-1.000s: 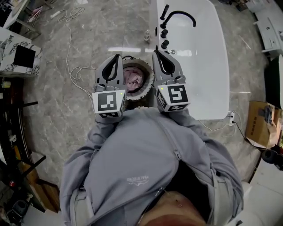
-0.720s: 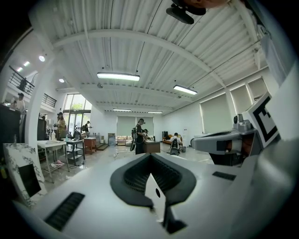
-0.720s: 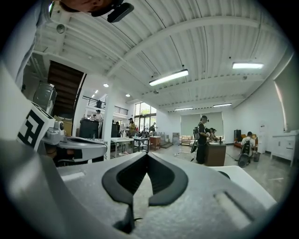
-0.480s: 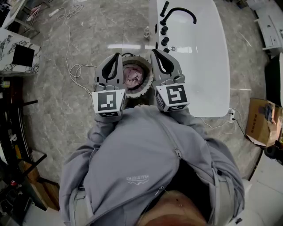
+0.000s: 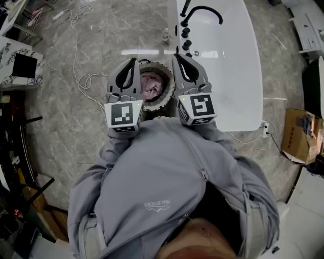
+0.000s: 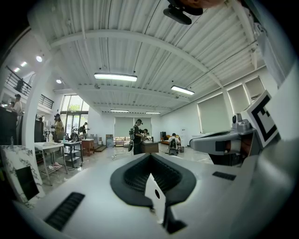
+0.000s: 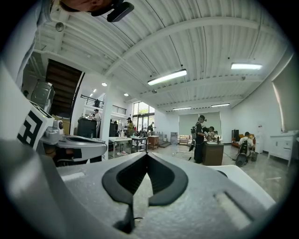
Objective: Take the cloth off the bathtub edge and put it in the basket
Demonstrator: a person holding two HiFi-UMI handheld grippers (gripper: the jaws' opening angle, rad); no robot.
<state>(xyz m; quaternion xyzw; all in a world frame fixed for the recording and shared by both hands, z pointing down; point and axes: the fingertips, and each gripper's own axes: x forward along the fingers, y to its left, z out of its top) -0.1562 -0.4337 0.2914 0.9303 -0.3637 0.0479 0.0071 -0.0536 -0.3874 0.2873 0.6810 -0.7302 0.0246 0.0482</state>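
While you hold both grippers out level in front of your chest, the left gripper point(image 5: 132, 61) has its jaws pressed fully together, tip to tip, gripping nothing. Its own view shows only the closed tips and the hall beyond. The right gripper point(image 5: 177, 56) is in the same condition: jaws closed tight and empty. Each gripper view shows the other gripper alongside, near but not touching. In the head view the two sit side by side, and the basket point(image 5: 161, 102) shows in the gap between them, down on the floor point(image 5: 76, 126). The cloth point(image 5: 151, 85), pink and crumpled, lies inside the basket. The white bathtub point(image 5: 233, 76) stands just beside the basket on your right, with a black tap point(image 5: 202, 12) at its far end. A pale cable point(image 5: 83, 81) trails across the floor to your left.
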